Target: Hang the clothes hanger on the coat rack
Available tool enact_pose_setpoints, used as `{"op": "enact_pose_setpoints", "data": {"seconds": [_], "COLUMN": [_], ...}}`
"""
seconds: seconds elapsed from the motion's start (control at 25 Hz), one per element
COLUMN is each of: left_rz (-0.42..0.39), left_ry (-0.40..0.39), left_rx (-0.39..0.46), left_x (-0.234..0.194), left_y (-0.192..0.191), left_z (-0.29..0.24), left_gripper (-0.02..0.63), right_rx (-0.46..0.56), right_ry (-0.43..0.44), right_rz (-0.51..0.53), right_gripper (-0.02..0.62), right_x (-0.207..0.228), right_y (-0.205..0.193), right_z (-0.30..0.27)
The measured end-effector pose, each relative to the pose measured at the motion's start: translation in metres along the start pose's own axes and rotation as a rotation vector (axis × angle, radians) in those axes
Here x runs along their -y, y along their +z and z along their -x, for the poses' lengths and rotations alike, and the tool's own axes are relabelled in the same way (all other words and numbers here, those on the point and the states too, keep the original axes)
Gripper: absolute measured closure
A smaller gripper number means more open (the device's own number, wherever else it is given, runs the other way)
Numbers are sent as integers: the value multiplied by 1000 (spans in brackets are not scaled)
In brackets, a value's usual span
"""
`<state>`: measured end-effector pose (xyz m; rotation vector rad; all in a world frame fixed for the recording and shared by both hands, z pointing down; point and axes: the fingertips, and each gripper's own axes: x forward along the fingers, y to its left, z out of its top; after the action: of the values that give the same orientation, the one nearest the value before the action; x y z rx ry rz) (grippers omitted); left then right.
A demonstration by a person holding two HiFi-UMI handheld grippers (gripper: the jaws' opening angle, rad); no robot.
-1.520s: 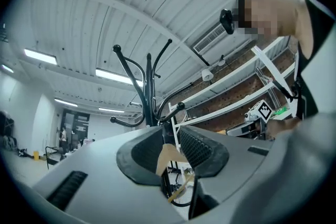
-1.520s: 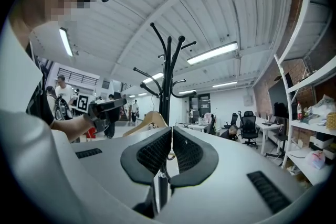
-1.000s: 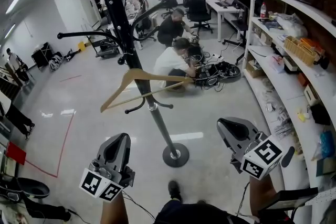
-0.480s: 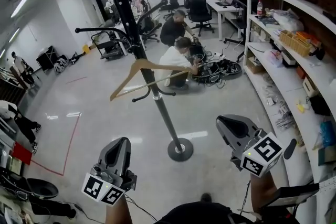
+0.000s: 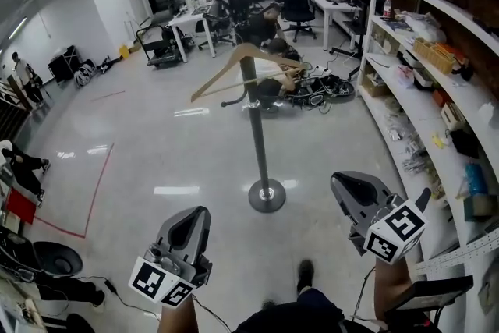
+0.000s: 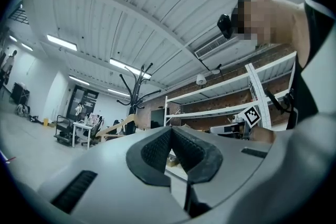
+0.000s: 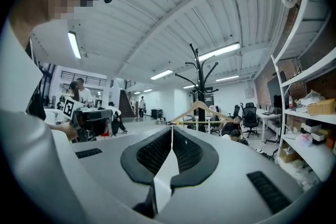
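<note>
A black coat rack (image 5: 256, 129) stands on the grey floor ahead of me. A wooden clothes hanger (image 5: 243, 64) hangs tilted from one of its arms. My left gripper (image 5: 195, 219) is low at the left, shut with nothing in it, well short of the rack. My right gripper (image 5: 348, 185) is low at the right, jaws together and empty. In the left gripper view the closed left gripper (image 6: 171, 131) points toward the distant rack (image 6: 135, 98) and hanger (image 6: 117, 126). In the right gripper view the right gripper (image 7: 172, 130) faces the rack (image 7: 200, 86) and hanger (image 7: 198, 108).
White shelves (image 5: 437, 82) with boxes and clutter run along the right wall. People (image 5: 274, 82) crouch on the floor behind the rack beside a tangle of cables (image 5: 323, 93). Office chairs and desks stand at the back. Red tape (image 5: 93, 207) marks the floor at left.
The rack and hanger now sit farther away and higher in the head view. Both grippers have drawn back from the rack with me, still closed and empty.
</note>
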<state>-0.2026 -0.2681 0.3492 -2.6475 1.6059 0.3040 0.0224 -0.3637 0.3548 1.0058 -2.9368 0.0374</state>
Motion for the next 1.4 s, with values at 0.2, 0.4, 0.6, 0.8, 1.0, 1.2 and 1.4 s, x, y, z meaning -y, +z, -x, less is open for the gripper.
{"op": "enact_pose_setpoints", "data": {"seconds": [0.2, 0.4, 0.6, 0.8, 1.0, 1.2, 1.4], "left_rz": [51, 44, 20, 8, 2, 14, -15], "left_ry": [-28, -34, -26, -10, 17, 45, 12], "left_rx": [-3, -16, -19, -26, -73, -113, -141], "left_x": [17, 49, 94, 156, 220, 278, 321], "left_y": [-7, -4, 6, 10, 4, 7, 16], "left_z": [54, 74, 99, 122, 145, 172, 180], "left_gripper": [604, 604, 604, 604, 604, 604, 605], "right_rx": [-66, -46, -10, -9, -15, -3, 22], "right_ry": [-11, -17, 3, 30, 51, 72, 78], "right_rz": [14, 21, 22, 16, -11, -44, -57], "right_gripper": [586, 586, 586, 586, 586, 586, 586], "right_x": [-64, -86, -104, -119, -131, -152, -166], "right_y": [-14, -1, 4, -4, -15, -17, -12], "right_z": [33, 71, 115, 177, 245, 304, 338]}}
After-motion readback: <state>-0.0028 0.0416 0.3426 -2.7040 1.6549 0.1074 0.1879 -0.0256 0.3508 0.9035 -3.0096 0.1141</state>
